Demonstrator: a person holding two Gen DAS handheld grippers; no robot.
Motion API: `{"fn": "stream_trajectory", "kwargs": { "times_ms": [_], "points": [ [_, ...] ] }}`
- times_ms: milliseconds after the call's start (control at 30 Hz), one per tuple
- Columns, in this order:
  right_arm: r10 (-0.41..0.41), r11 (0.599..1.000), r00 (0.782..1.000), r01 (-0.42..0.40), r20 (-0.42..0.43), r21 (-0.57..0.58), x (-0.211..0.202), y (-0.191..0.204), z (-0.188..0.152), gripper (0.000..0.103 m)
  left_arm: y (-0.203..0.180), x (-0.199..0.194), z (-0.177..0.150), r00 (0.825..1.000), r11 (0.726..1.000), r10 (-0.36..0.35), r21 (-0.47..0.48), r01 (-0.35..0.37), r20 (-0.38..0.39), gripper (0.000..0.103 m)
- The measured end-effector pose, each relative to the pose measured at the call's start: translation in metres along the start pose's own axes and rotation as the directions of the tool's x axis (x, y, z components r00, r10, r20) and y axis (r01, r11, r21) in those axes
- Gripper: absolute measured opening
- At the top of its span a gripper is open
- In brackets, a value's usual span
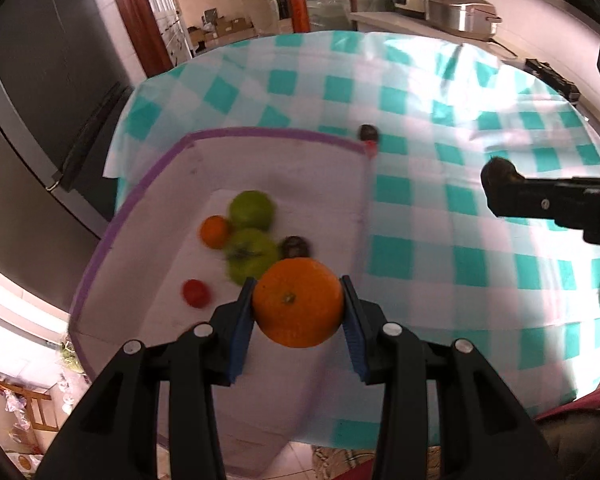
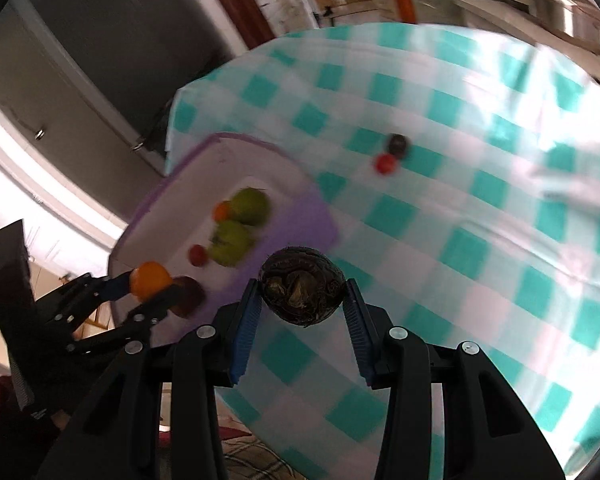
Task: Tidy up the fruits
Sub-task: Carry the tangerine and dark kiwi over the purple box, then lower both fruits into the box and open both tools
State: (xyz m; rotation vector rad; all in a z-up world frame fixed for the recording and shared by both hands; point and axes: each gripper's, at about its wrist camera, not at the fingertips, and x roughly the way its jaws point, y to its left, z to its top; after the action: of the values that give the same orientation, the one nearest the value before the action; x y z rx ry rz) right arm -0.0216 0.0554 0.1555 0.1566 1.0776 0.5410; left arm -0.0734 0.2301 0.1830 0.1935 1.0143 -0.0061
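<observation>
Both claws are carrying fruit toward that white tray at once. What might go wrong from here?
The round orange in the left gripper is pinched only at its sides, so it may slip out. Below it, the purple-rimmed white tray already holds green apples bunched together; a dropped fruit might knock them rolling. The right gripper, with its dark wrinkled fruit, is nearing the same tray, so the two may bump.

Fruits (image 1: 252,236) lie clustered on the tray (image 1: 308,168), on the table (image 1: 480,240).
</observation>
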Motion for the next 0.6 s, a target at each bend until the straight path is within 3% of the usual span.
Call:
{"fn": "stream_trajectory", "kwargs": {
  "times_ms": [300,600],
  "points": [
    [0.019,0.999,0.995,-0.023,-0.093,-0.041,0.074,0.06,0.029,0.042,0.084,0.042,-0.002,0.995,1.0,-0.005,-0.018,0.003,-0.096,0.041],
    [-0.035,0.995,0.965,0.009,-0.261,-0.102,0.146,0.099,0.022,0.043,0.133,0.094,-0.008,0.974,1.0,-0.028,-0.006,0.027,-0.226,0.041]
  ]
}}
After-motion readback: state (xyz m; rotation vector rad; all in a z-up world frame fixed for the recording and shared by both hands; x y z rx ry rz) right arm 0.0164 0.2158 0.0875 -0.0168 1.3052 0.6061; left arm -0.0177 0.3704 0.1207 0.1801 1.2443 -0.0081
